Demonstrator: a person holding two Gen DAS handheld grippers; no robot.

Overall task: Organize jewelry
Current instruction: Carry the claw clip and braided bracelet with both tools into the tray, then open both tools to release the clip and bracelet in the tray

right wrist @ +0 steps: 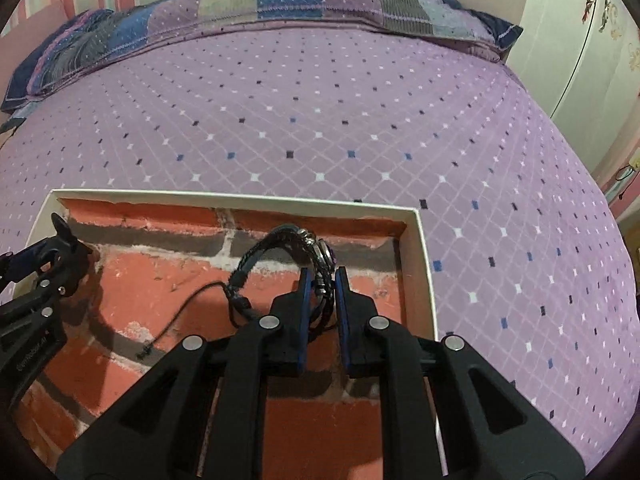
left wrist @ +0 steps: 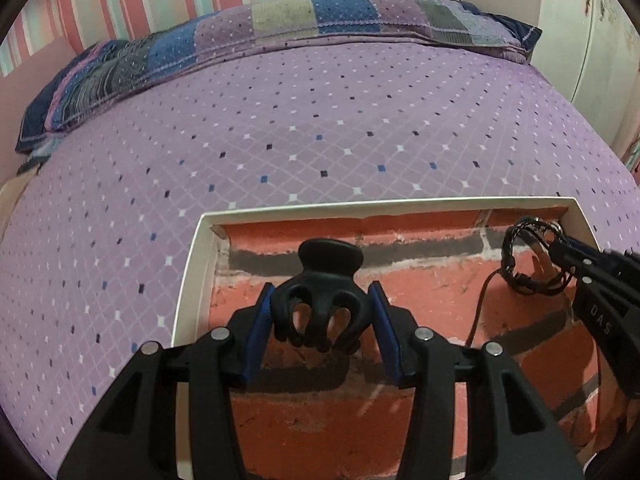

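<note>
A shallow white box (left wrist: 188,276) with a brick-pattern lining lies on the bed; it also shows in the right wrist view (right wrist: 424,264). My left gripper (left wrist: 322,306) is shut on a black hair claw clip (left wrist: 320,304) and holds it over the box's left half. My right gripper (right wrist: 322,280) is shut on a black braided bracelet (right wrist: 256,260) with metal beads, held over the box's right half; its thin cord trails onto the lining. The bracelet (left wrist: 528,256) and right gripper (left wrist: 560,250) show at the right of the left wrist view. The clip (right wrist: 66,248) shows at the left of the right wrist view.
The bed has a purple diamond-pattern cover (left wrist: 320,120). A patchwork pillow (left wrist: 280,24) lies along the far edge against a striped wall. A white wardrobe (right wrist: 580,40) stands at the right.
</note>
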